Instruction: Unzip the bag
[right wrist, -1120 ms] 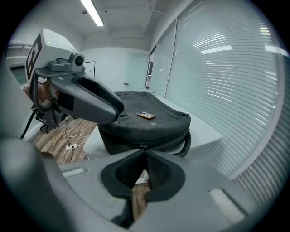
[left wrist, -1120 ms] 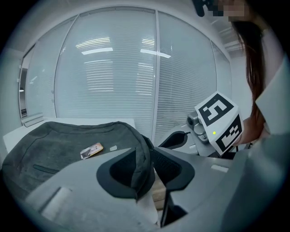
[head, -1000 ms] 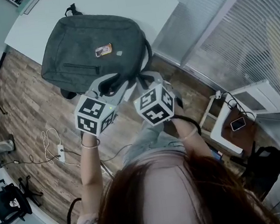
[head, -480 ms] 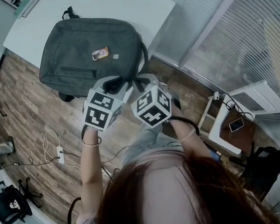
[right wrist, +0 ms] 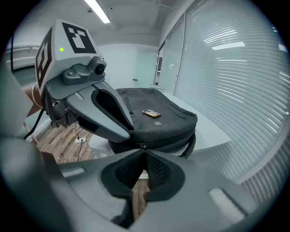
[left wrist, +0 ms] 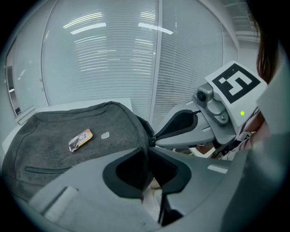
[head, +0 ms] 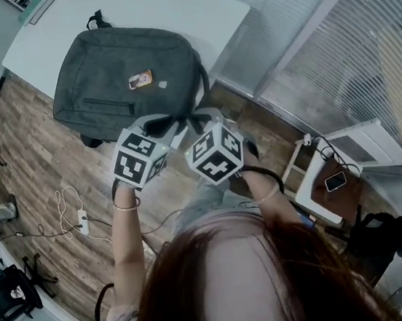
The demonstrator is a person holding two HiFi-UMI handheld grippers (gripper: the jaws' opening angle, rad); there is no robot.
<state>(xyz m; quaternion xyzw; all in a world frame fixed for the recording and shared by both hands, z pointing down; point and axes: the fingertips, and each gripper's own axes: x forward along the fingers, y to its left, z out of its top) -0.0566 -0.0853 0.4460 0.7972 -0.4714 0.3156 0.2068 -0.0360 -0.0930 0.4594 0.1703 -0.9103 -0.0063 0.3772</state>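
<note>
A dark grey backpack (head: 127, 74) lies flat on the white table (head: 166, 6), its near end hanging over the table's edge. A small orange card (head: 140, 78) lies on top of it. Both grippers meet at that near end. My left gripper (left wrist: 148, 152) has just been closing, and its jaws now pinch the bag's dark edge fabric (left wrist: 144, 131). Right beside it, my right gripper (right wrist: 144, 152) is shut on the small zipper pull (right wrist: 143, 146) at the bag's seam. In the head view the marker cubes hide both sets of jaw tips.
The table's edge runs under the bag, with wood floor below. A power strip with cables (head: 84, 219) lies on the floor at left. A white side stand with a phone (head: 334, 181) stands at right. Window blinds (head: 362, 47) run along the far right.
My left gripper dipped to the bag's near edge and its jaws went from wide open to pinched on the fabric. The right gripper has stayed where it was, shut.
</note>
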